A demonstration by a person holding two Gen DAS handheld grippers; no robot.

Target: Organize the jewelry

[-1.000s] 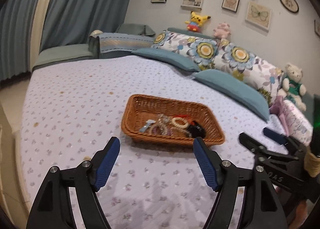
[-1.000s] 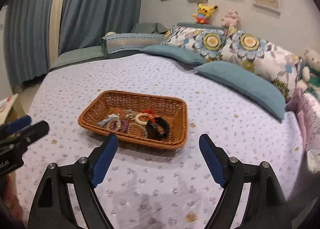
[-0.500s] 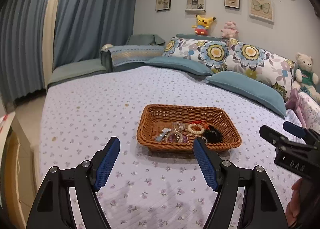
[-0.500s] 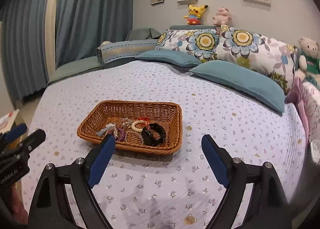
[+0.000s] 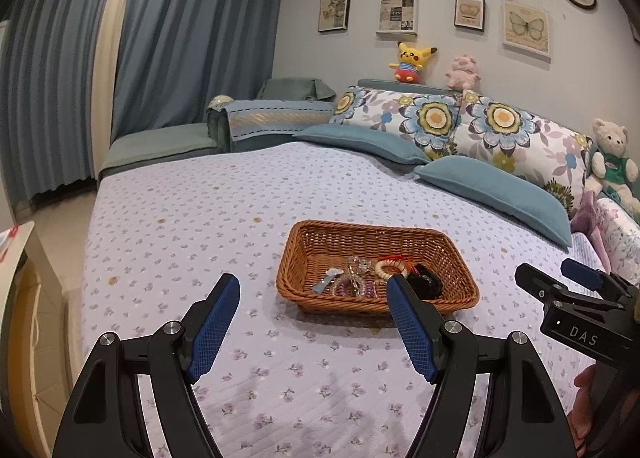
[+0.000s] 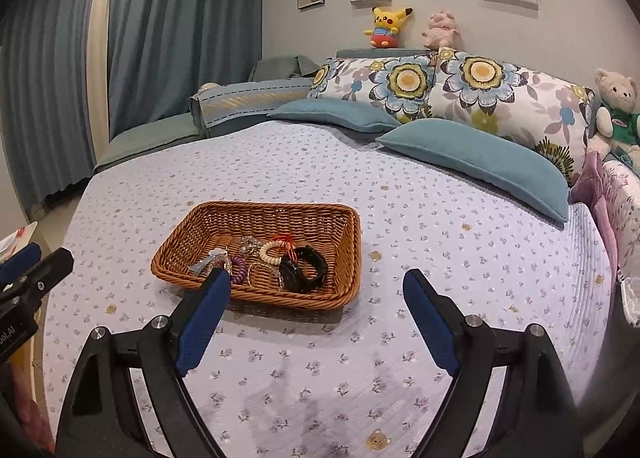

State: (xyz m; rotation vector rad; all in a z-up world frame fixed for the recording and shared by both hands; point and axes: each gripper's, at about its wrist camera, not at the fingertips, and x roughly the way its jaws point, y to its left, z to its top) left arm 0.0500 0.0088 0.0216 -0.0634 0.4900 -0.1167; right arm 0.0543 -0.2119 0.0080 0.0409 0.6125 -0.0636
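Observation:
A brown wicker basket (image 5: 328,300) (image 6: 344,254) sits on the flowered bedspread. Inside lie a black watch (image 6: 302,268) (image 5: 426,282), a cream bead bracelet (image 6: 272,252) (image 5: 386,268), a purple coil band (image 6: 239,270), clear crystal pieces (image 5: 358,267) and a grey tassel (image 6: 204,266). My left gripper (image 5: 313,308) hangs open just short of the basket's near rim, nothing between its blue pads. My right gripper (image 6: 316,312) is open too, hovering over the bedspread by the basket's near right corner. Each gripper shows at the edge of the other's view.
Two teal pillows (image 5: 496,194) and floral cushions (image 6: 460,94) lie at the far side of the bed. A teddy bear (image 5: 612,154) sits far right, plush toys (image 6: 386,26) on the headboard. A pale side table edge (image 5: 16,250) stands at the left, blue curtains behind.
Both views have tilted up and levelled, so the basket sits lower and more of the wall shows. The right gripper's jaws have spread slightly wider. Nothing in the basket has moved.

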